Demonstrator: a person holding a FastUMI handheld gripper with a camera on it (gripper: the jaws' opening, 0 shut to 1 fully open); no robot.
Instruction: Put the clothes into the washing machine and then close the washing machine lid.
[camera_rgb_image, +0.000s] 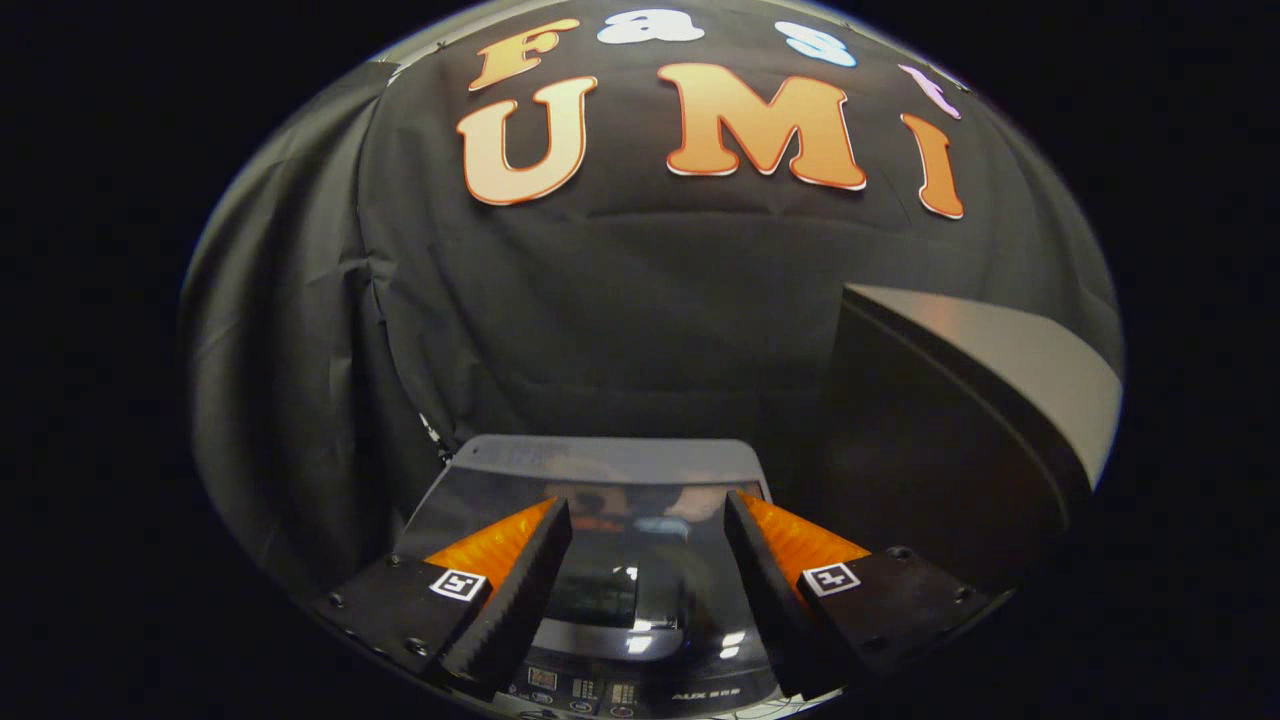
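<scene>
Cloth wall (640, 300) of the booth hangs dark and creased behind everything. To the right, well beyond the fingers, stands a large dark box-like object (960, 430) with a pale slanted top face; what it is cannot be told.

Below the wall and directly under the gripper (648, 560) sits the washing machine (600, 455), seen from above. Its glossy dark lid (640, 600) lies down flat over the tub, so the machine is closed, and the glass throws back reflections of light and of the booth. Whether clothes are inside cannot be told, since the lid's sheen hides the drum. Nearer than the lid, at the machine's front edge, runs the control panel (590, 690) with small buttons and a display.

The gripper hovers over the lid with its two fingers (520, 590) spread wide apart, holding nothing between them; the lid's glass shows in the gap. Each finger carries a small square marker tag (458, 584) on its base.
</scene>
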